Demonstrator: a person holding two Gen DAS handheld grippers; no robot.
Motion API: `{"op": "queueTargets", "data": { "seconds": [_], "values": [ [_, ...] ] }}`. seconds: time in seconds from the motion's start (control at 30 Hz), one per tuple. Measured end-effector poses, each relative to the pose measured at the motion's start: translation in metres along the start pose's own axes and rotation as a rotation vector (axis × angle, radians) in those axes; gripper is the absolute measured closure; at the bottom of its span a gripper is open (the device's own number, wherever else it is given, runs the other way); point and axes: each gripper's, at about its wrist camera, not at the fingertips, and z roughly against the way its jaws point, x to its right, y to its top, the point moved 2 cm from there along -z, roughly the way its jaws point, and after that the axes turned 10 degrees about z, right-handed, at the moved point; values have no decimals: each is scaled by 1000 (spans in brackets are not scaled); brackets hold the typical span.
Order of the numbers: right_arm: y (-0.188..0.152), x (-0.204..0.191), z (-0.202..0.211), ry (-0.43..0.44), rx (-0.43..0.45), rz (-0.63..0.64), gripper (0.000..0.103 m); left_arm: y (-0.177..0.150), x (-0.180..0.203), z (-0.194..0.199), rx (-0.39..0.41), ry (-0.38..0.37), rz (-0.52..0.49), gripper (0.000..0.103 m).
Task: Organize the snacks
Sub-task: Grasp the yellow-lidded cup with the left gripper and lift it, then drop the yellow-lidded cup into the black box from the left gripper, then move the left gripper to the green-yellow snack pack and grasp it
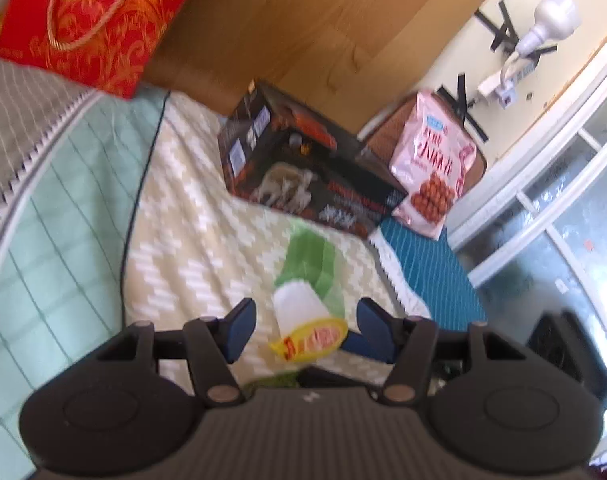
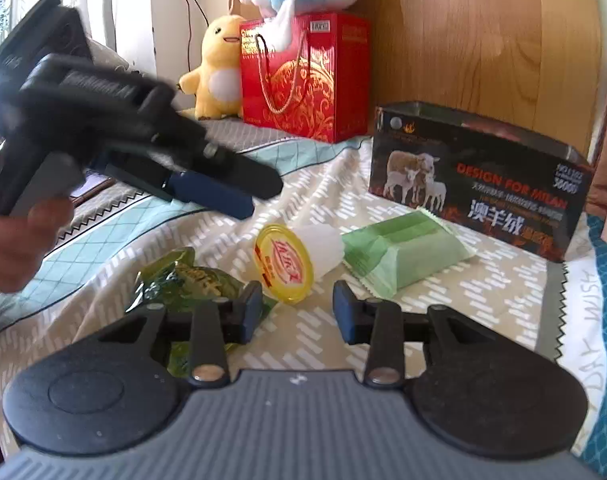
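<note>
A jelly cup [image 2: 287, 262] with a yellow lid lies on its side on the patterned bed cover; it also shows in the left wrist view [image 1: 303, 320]. A light green snack pack [image 2: 407, 250] lies just behind it, also seen in the left wrist view [image 1: 311, 260]. A dark green packet [image 2: 187, 280] lies to the cup's left. My left gripper [image 1: 303, 330] is open, hovering with the cup between its fingers; it appears from the side in the right wrist view [image 2: 223, 192]. My right gripper [image 2: 297, 312] is open and empty, just in front of the cup.
A black open box [image 2: 483, 184] printed with sheep stands behind the snacks. A red gift bag [image 2: 307, 76], a yellow plush [image 2: 217, 72] and a wooden headboard [image 2: 483, 32] are at the back. A pink snack bag [image 1: 431, 164] leans by the wall.
</note>
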Motion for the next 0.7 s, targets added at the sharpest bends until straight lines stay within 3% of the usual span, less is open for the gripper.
{"op": "queueTargets", "data": {
  "seconds": [0.07,0.17,0.33,0.43,0.63,0.7],
  "values": [
    [4,0,-5,16,1,-9,68,-7,0,-16,-65,4,3,61],
    [11,-3,-5,-48,25,26,71,-1,12,-18,-42,40,-40,61],
    [40,14,13,-132,156,39,71,37,45,-8,31,0,-144,61],
    [64,35,11,-186,200,60,71,60,69,-16,95,30,-231,57],
    [92,85,-23,-261,218,35,70,110,76,-60,163,112,-204,47],
    [92,100,-36,-289,195,-5,65,117,75,-74,179,153,-219,46]
  ]
}}
